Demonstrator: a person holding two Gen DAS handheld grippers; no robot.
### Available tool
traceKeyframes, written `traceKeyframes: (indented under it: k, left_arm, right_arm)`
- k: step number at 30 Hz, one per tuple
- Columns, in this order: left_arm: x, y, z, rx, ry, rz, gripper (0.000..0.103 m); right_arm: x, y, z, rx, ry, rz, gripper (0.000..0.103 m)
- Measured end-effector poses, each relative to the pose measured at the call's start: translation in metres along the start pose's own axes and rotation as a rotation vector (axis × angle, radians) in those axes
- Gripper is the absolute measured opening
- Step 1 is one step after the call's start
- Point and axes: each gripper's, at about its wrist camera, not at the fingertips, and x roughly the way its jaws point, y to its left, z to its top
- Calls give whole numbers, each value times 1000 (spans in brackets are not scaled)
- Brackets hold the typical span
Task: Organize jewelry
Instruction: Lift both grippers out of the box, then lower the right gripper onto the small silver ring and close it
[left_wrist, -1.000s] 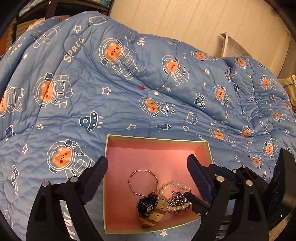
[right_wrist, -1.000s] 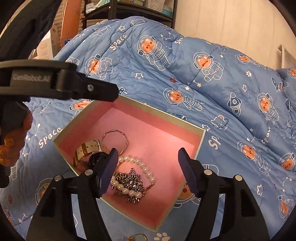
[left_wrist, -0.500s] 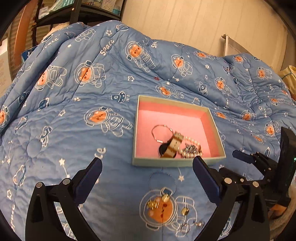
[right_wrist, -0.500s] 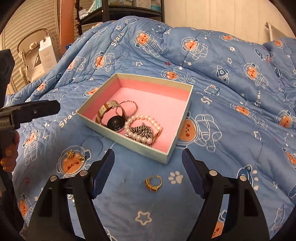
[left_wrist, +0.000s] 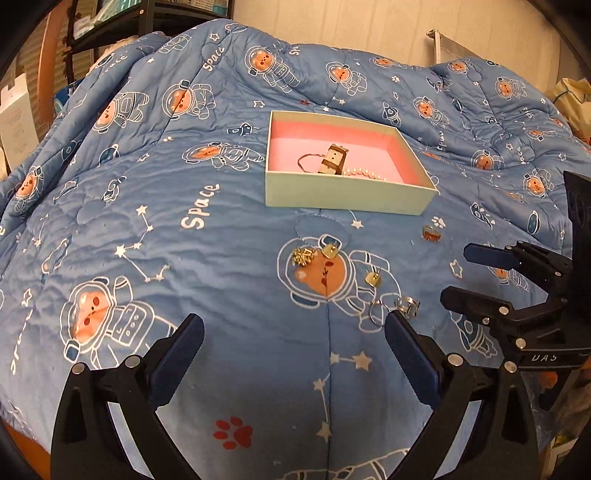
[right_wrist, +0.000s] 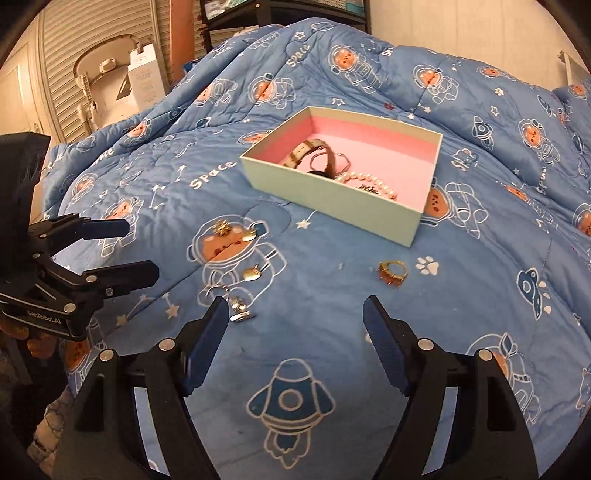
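Note:
A pale box with a pink lining (left_wrist: 343, 197) (right_wrist: 328, 194) sits on the blue space-print quilt. It holds a strapped watch (left_wrist: 334, 164) (right_wrist: 312, 155), a thin bangle (left_wrist: 308, 159) and a pearl bracelet (right_wrist: 367, 182). Loose on the quilt in front of it lie gold earrings (left_wrist: 303, 256) (right_wrist: 222, 228), small gold pieces (left_wrist: 373, 277) (right_wrist: 252, 273), silver rings (left_wrist: 406, 305) (right_wrist: 240, 308) and a gold stone ring (left_wrist: 431, 232) (right_wrist: 392, 272). My left gripper (left_wrist: 293, 341) and right gripper (right_wrist: 295, 330) are both open and empty, held back above the quilt's near part.
A shelf unit (left_wrist: 122, 29) stands behind the bed at the left. A white carton (right_wrist: 146, 79) and a folded seat (right_wrist: 105, 86) stand by the shuttered wall. A cream wall (left_wrist: 369, 22) lies beyond the quilt.
Both grippers have pulled back and up from the box, where they hovered over the jewelry a second ago. The loose pieces on the quilt have come into view.

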Motion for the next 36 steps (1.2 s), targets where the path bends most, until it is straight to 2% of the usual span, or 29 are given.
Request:
traceKeyframes:
  k: [4,5,7,12,16,18,21,23,25,34,36]
  left_arm:
    - [0,-10,-16,41,16,9,95]
    - [0,-13,-19,57,18,18,95]
    - [1,-17,-22,78,21,28,93]
    - [2,-20,-26,73,25,19,88]
    - [4,-28,-27,101,29,9,78]
    - [6,-31,-27,115,33,8,74]
    - [9,-35,-25,123,35,-1,70]
    - [11,-37,-24,127,38,-10,66]
    - [13,-40,-21,137,43,-19,60]
    - [30,-57,-7,175,63,-70,46]
    - [35,-61,-4,183,69,-75,35]
  right_arm:
    - [5,12,-9,-19,20,35,73]
    - [8,14,-10,-26,25,35,71]
    - [13,15,-11,-35,41,32,61]
    - [21,17,-11,-40,55,39,57]
    - [27,21,-9,-56,60,50,42]
    - [30,20,-7,-52,62,62,38]
    - [34,20,-4,-44,65,77,23]
    - [34,19,-4,-37,66,84,17]
    - [34,17,-4,-29,66,92,17]
    - [26,8,-8,21,59,77,17]
    - [24,5,-9,36,58,70,17]
